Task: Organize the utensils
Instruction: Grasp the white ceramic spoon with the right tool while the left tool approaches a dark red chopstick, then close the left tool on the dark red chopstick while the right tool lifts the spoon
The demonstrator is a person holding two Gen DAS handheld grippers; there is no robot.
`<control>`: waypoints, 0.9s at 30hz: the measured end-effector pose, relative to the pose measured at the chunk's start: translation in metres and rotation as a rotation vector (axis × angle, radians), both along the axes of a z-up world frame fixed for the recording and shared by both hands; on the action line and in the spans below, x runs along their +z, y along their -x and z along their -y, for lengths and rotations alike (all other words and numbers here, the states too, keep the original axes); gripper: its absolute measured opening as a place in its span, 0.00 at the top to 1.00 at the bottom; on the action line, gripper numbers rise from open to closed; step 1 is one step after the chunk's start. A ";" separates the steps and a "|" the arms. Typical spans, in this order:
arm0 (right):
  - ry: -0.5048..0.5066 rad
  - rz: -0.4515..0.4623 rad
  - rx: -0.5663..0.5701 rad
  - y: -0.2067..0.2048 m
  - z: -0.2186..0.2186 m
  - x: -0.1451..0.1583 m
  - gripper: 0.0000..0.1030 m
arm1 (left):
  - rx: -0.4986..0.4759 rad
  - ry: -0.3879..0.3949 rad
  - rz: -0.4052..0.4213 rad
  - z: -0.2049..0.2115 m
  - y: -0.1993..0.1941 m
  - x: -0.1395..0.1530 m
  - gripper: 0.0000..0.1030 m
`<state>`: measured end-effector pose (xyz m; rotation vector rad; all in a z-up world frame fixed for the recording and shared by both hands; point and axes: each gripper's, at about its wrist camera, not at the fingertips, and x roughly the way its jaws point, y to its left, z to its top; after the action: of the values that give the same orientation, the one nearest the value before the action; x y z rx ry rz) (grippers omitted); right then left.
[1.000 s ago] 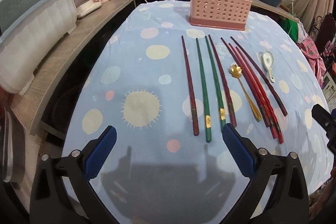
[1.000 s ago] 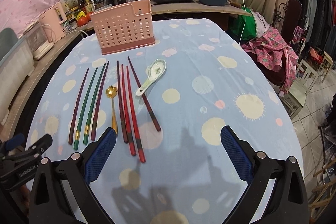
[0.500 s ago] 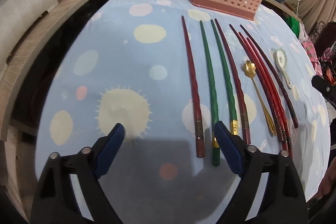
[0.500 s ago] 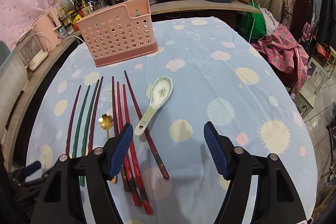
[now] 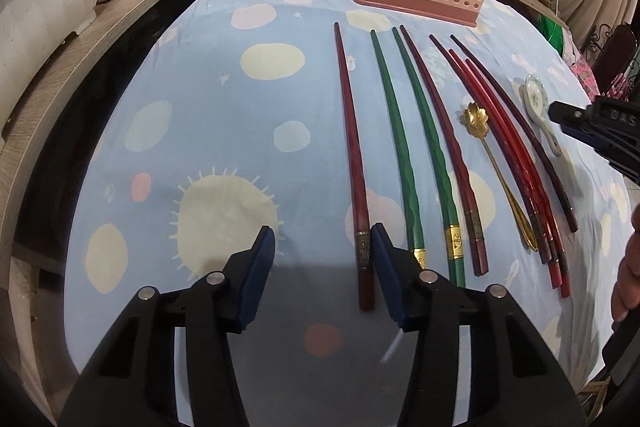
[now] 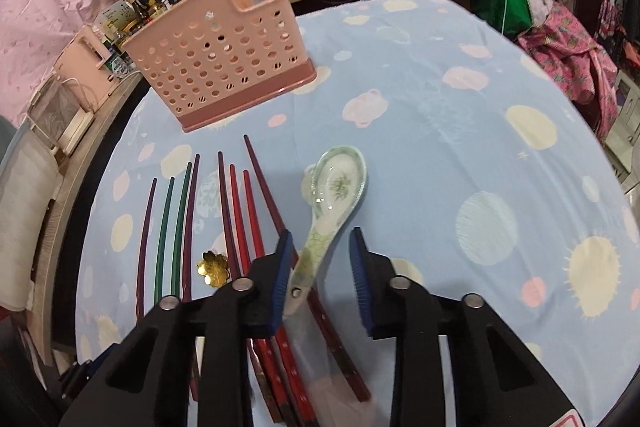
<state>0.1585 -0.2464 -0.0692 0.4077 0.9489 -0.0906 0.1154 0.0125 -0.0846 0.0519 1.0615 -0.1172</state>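
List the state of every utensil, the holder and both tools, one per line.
Pink utensil holder: upright, apparently empty.
Ceramic spoon: flat, handle between right tool's jaws.
Gold spoon: flat, untouched.
Chopsticks: flat, in a row.
Left tool: closing beside leftmost chopstick.
Right tool: closing, not yet gripping.

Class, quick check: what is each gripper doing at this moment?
Left gripper: open, jaws just closing around the leftmost dark red chopstick.
Right gripper: open, jaws just closing around the ceramic spoon handle.
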 end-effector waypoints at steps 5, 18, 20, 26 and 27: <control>-0.027 -0.019 -0.013 -0.008 -0.001 -0.012 0.85 | -0.007 -0.018 0.015 0.003 0.002 -0.001 0.54; -0.024 -0.029 -0.019 0.012 0.008 -0.026 0.91 | -0.007 -0.015 0.029 0.003 0.003 -0.001 0.54; -0.029 -0.029 -0.016 0.015 0.008 -0.026 0.91 | -0.008 -0.010 0.028 0.002 0.004 -0.001 0.54; -0.035 -0.029 -0.009 0.032 0.010 -0.023 0.92 | -0.013 0.014 0.027 0.000 0.008 0.002 0.65; -0.036 -0.027 -0.009 0.036 0.011 -0.022 0.92 | -0.016 0.022 0.026 0.000 0.009 0.002 0.72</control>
<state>0.1224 -0.2572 -0.0908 0.4448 0.9767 -0.0880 0.1067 0.0130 -0.0824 0.0424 1.0339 -0.1420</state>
